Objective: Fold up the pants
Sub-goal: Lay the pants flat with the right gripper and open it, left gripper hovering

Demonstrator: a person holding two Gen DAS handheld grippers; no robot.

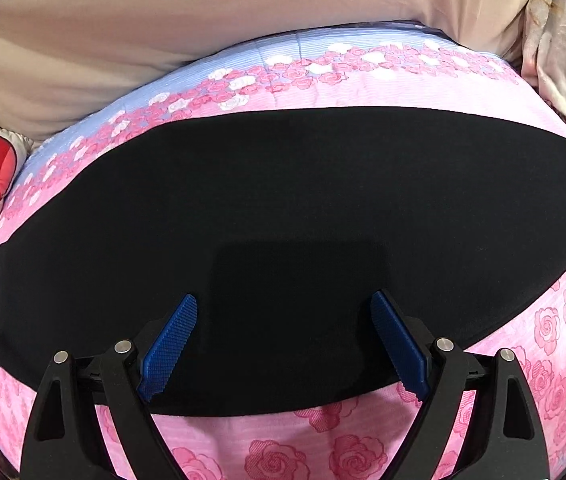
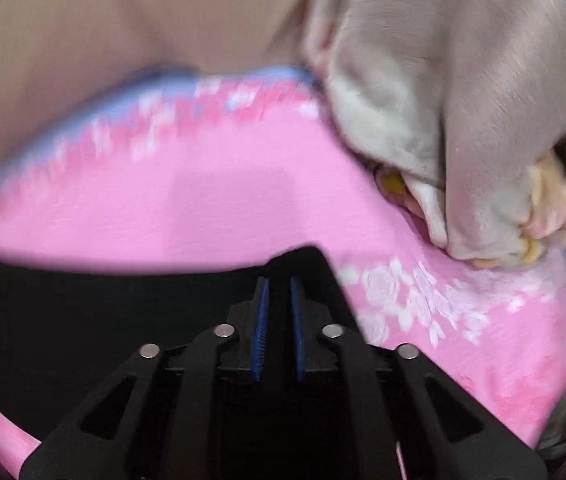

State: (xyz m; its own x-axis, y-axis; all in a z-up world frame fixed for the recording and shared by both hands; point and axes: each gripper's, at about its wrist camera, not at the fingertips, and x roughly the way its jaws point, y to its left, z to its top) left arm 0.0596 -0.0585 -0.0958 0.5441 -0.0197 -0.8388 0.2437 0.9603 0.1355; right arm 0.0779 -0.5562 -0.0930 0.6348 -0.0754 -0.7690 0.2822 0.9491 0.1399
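Black pants (image 1: 283,208) lie flat on your pink rose-print bedsheet (image 1: 363,88). Your left claw (image 1: 283,300) hovers wide open above them; your right claw (image 2: 279,284) is pinched onto a pants corner.

The left black plastic two-finger gripper (image 1: 283,300) has two blue pads (image 1: 169,346) with a fine ribbed texture. Each finger is carried by two black link arms with triangular cut-outs, and each arm ends in a round silver pin (image 1: 123,346). The right black plastic two-finger gripper (image 2: 279,284) has the same build: blue ribbed pads (image 2: 261,328), black link arms, four silver pins (image 2: 223,330).
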